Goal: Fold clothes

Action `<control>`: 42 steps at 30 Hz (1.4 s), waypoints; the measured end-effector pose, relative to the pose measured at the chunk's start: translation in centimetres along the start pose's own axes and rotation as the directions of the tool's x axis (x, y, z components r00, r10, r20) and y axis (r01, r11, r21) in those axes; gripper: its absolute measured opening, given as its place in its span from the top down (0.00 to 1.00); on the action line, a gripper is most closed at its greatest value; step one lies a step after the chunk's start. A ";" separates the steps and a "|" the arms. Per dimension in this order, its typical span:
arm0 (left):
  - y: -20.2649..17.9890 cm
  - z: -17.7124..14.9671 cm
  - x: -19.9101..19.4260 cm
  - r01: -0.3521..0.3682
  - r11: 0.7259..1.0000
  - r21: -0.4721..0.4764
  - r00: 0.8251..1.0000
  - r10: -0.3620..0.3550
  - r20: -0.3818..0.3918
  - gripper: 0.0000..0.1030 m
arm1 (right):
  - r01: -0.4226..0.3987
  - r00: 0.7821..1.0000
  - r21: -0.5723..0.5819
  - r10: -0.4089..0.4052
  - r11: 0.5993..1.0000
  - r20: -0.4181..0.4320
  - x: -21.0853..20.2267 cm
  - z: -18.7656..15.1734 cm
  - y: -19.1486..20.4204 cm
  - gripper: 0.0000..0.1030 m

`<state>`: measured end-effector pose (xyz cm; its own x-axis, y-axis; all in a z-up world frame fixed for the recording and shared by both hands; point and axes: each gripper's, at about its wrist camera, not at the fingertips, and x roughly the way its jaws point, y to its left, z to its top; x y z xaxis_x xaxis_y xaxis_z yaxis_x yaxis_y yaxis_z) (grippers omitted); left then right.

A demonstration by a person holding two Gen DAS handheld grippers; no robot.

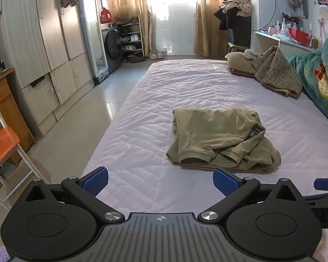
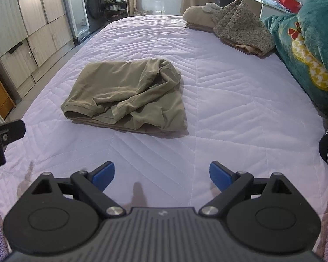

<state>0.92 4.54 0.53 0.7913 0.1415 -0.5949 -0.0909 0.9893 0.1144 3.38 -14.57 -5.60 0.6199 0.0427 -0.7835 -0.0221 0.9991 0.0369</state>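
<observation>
Holding both tools above the near end of the bed, we have the left gripper (image 1: pixel 160 182) spread to its widest, its two blue pads (image 1: pixel 96 181) well apart with nothing between them but lilac quilted bedspread (image 1: pixel 142 118). Our right gripper (image 2: pixel 161 176) is likewise wide open and empty, its two pads over bare quilt.

One olive-green polo shirt (image 1: pixel 218 137) lies folded into a rough rectangle on the bedspread, beyond the fingertips of both grippers and touching neither. From the left wrist it sits ahead and toward the right finger; from the right wrist the same shirt (image 2: pixel 129 96) sits ahead and toward the left finger. Its two ribbed sleeve cuffs lie on the edge nearest us, and the top layer is rumpled on the side away from the wardrobe.

Farther past the shirt, near the far right of the bed, we count one speckled brown knit garment (image 1: pixel 277 72), one tan plush cushion (image 1: pixel 240 62) behind it, and one teal printed blanket (image 2: pixel 306 43) along the right edge.
</observation>
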 end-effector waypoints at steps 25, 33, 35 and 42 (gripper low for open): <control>-1.3 -0.2 0.6 0.037 0.998 0.056 0.999 -0.037 -0.002 0.00 | 0.003 1.000 -0.018 -0.004 1.000 -0.026 0.4 -0.1 0.1 0.08; -1.6 -0.2 0.6 0.028 0.997 0.076 1.000 -0.029 0.009 0.00 | 0.005 0.999 -0.024 -0.006 1.000 -0.033 0.6 -0.1 0.1 0.07; -1.6 -0.2 0.5 0.030 0.997 0.076 0.999 -0.031 0.011 0.00 | 0.007 0.999 -0.024 -0.008 1.000 -0.034 0.6 -0.1 0.1 0.07; -1.5 -0.2 0.5 0.031 0.998 0.063 0.999 -0.032 0.011 0.00 | 0.002 0.999 -0.028 -0.004 1.000 -0.045 0.8 -0.1 -0.1 0.07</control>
